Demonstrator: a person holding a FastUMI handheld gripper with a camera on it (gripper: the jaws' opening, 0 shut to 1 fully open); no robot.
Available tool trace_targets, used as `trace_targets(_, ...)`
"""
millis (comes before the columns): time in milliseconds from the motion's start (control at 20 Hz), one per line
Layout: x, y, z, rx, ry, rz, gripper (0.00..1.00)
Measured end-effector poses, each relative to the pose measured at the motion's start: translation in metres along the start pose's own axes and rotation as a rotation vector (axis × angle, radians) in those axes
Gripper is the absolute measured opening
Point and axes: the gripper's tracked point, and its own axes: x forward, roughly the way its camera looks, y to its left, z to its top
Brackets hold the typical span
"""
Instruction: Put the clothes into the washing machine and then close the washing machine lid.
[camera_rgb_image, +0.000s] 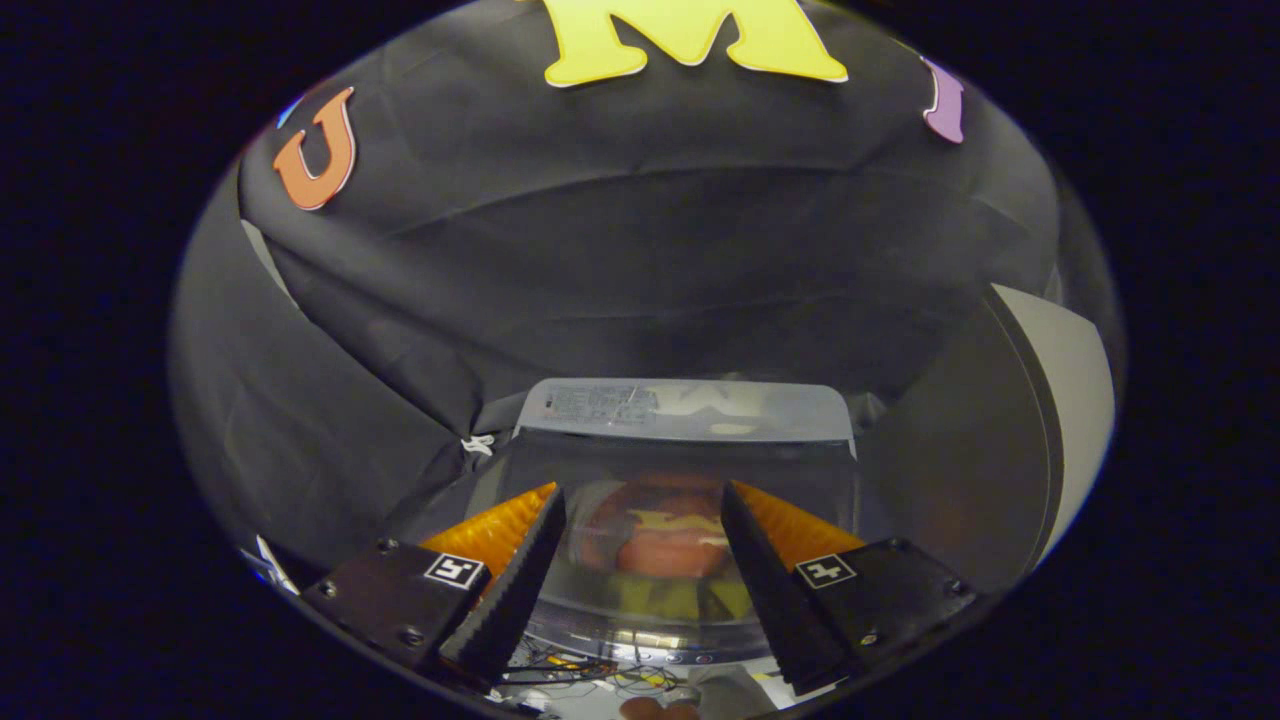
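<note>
Hovering above the washer, the hand-held gripper (640, 585) is standing wide open, its two black ribbed fingers (515, 590) splayed well apart with nothing between them or pressed on either pad. Just under the fingertips a chrome rim (640, 632) with a row of small buttons is showing, and some loose wires (590, 672) are lying nearer still, below the rim. Between the fingers and a little beyond them the transparent lid (660, 470) is lying flat over the tub, so it is looking closed or very nearly so, though I cannot tell whether it is latched. Through the lid an orange-red garment (665, 545) is resting inside the drum, with yellowish shapes over and below it that may be more cloth or only reflections in the glossy plastic; the blur is keeping that unsettled. Farther back the lid's pale rear edge, carrying a label, is meeting the black cloth wall (640, 260), and a white panel (1065, 400) is standing off to the right. Judging from this, the loading step appears finished and the closing step is at its end or just done. The next move, if any, is probably calling for a light press down on the lid's front edge to be sure it is seated, and then lifting the open fingers clear without catching the rim.
</note>
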Motion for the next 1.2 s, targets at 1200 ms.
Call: trace_targets(1200,-0.245,-0.092,0.005,-0.054,-0.456,0.026,0.98)
